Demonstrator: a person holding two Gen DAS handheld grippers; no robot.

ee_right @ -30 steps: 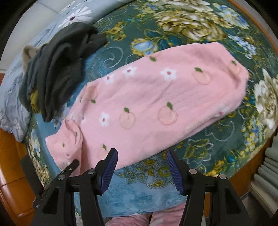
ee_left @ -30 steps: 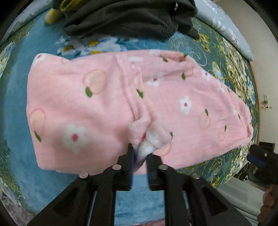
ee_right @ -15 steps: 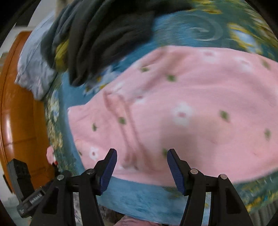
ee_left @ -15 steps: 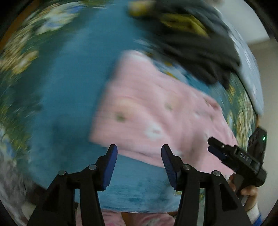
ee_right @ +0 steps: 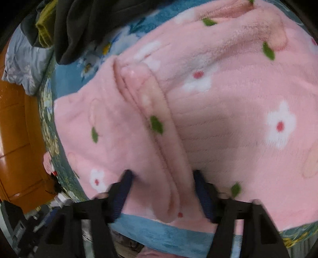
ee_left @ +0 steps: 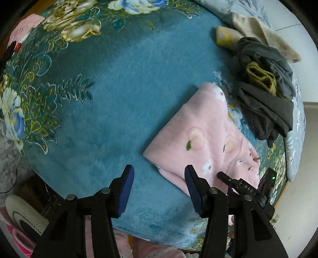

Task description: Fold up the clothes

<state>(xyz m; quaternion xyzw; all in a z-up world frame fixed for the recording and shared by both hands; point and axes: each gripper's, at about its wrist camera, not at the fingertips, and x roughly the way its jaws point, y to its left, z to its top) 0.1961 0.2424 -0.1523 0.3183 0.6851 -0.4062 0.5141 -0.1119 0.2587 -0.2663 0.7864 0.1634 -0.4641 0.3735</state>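
The pink fleece garment [ee_left: 206, 142], printed with white flowers, peaches and green leaves, lies flat on a teal floral blanket [ee_left: 119, 95] that covers the bed. In the right wrist view a thick raised fold [ee_right: 159, 127] of the same fabric runs down the garment toward the camera. The right gripper [ee_right: 162, 190] sits low on the near edge of the garment with this fold between its blue-padded fingers [ee_right: 123, 190]; the jaws are closing around it, though the blur leaves it unclear whether the pads already press the fabric. The left gripper [ee_left: 159, 188] hovers over bare blanket just beside the garment's near corner, its fingers [ee_left: 125, 190] set moderately wide with nothing between them. Beyond the garment, a heap of dark grey clothes [ee_left: 264, 95] with an olive-yellow piece [ee_left: 260, 77] tucked in it lies near the garment's far edge. A beige cloth [ee_left: 264, 33] rests farther back, next to a pale blue pillow [ee_left: 248, 10]. An orange wooden bed frame [ee_right: 17, 139] shows at the left of the right wrist view.
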